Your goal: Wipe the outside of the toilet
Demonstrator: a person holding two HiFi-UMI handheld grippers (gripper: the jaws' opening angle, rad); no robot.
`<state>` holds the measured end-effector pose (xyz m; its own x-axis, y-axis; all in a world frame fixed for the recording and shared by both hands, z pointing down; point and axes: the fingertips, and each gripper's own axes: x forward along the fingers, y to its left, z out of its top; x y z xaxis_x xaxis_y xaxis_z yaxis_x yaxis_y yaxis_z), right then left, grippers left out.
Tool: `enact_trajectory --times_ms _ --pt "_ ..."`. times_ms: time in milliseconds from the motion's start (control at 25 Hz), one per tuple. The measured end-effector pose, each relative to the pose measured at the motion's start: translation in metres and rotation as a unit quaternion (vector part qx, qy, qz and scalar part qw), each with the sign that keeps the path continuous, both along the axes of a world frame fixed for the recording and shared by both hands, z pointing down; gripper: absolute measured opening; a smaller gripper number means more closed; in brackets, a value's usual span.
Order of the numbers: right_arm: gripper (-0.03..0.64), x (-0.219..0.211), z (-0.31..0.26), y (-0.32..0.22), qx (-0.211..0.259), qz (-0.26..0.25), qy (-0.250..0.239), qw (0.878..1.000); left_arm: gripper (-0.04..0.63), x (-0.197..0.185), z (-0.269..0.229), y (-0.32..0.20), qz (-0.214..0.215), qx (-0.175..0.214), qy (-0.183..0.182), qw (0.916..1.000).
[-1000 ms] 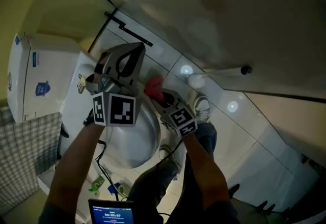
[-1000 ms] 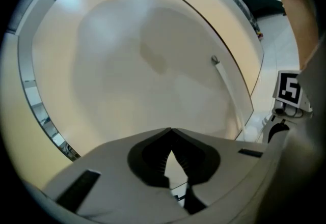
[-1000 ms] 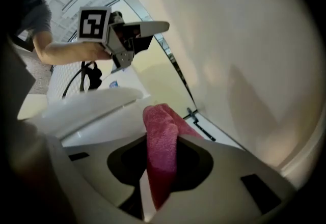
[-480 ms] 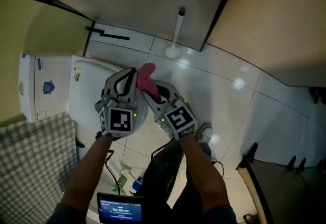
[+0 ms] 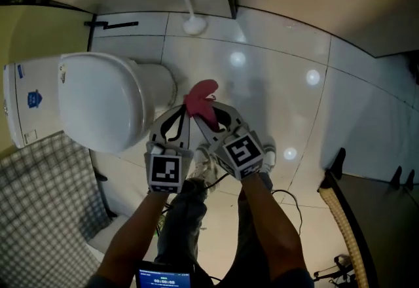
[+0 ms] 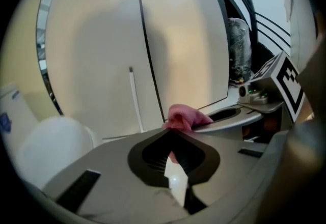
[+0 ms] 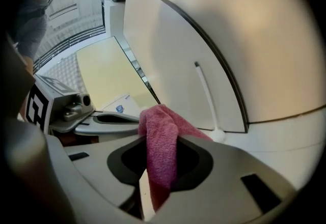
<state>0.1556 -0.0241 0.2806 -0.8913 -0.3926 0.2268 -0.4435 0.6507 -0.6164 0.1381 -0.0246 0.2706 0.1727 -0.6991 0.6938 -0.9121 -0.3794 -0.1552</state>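
The white toilet stands at the left of the head view with its lid down and its tank at the far left. My right gripper is shut on a pink cloth, which hangs from its tips over the floor tiles, just off the bowl's front. The left gripper is shut, tips right beside the cloth; whether they touch is unclear. In the left gripper view the toilet lies low at the left.
A white toilet brush leans against the far wall, beside a dark door edge. Checked fabric lies below the tank. The person's legs and shoes are under the grippers. A cable crosses the floor, and a small screen sits at the bottom edge.
Both grippers have come off from above the toilet lid to the floor side of the bowl. The left gripper's tips have drawn in beside the cloth. The head view has swung round.
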Motion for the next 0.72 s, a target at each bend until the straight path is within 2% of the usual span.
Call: enact_trajectory --times_ms 120,200,320,400,480,560,720 --pt "0.084 -0.014 0.043 0.029 0.01 -0.006 0.008 1.0 0.017 -0.017 0.055 0.05 -0.045 -0.027 0.032 0.9981" --pt "0.084 -0.04 0.061 0.045 0.022 -0.011 0.003 1.0 0.018 -0.042 0.09 0.079 -0.069 -0.045 0.05 0.9953" --pt "0.084 -0.091 0.089 0.056 0.051 -0.03 0.007 0.998 0.018 -0.094 0.141 0.104 -0.117 -0.046 0.074 0.9893" --pt "0.084 -0.118 0.112 0.053 0.054 -0.017 0.001 0.998 0.018 -0.122 0.165 0.118 -0.143 -0.043 0.087 0.9849" --pt "0.084 -0.139 0.133 0.04 0.051 0.018 -0.01 0.998 0.018 -0.145 0.178 0.127 -0.144 -0.035 0.091 0.9848" --pt "0.084 -0.16 0.146 0.026 0.059 0.043 -0.017 0.997 0.018 -0.162 0.185 0.128 -0.121 -0.021 0.082 0.989" --pt "0.084 -0.195 0.158 0.034 0.064 0.053 -0.03 0.996 0.018 -0.189 0.186 0.125 -0.11 0.002 0.071 0.9914"
